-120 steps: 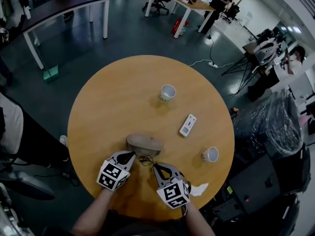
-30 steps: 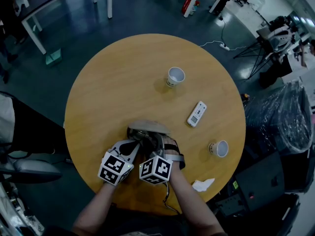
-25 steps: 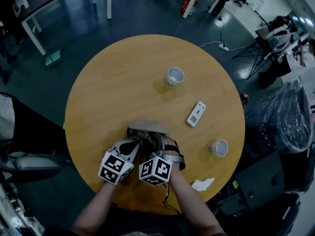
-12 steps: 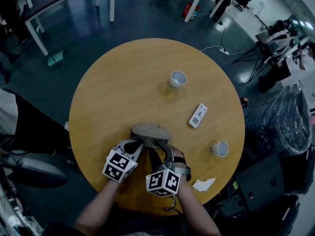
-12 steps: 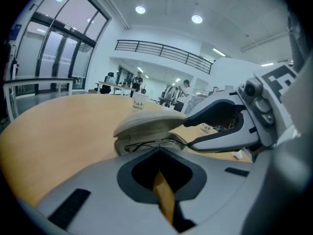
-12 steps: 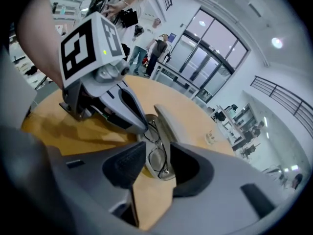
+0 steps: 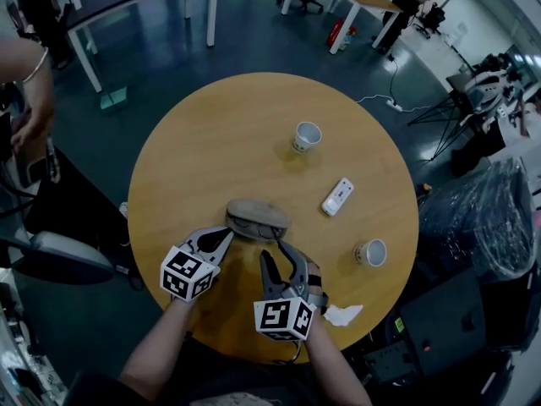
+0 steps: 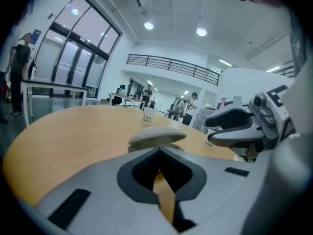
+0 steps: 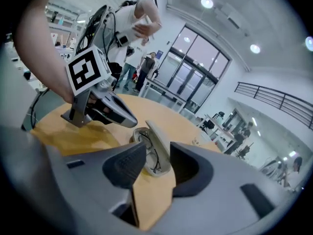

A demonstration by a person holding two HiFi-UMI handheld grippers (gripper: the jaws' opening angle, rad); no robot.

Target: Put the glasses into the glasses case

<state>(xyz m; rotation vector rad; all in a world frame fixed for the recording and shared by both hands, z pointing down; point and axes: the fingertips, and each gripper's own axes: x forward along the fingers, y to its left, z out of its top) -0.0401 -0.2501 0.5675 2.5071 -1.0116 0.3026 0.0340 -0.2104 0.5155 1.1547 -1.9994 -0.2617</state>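
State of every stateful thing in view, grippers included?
glasses case: lid ajar, not closed
glasses: inside the case
left gripper: shut, empty
right gripper: open, empty
far cup: upright
near cup: looks upright
remote: lying flat
tissue: crumpled

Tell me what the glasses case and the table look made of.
Glasses case: beige, matte, probably fabric or faux leather over a hard shell; no shine, lid holds its dome. Table: wood or laminate, smooth; warm brown, soft sheen.
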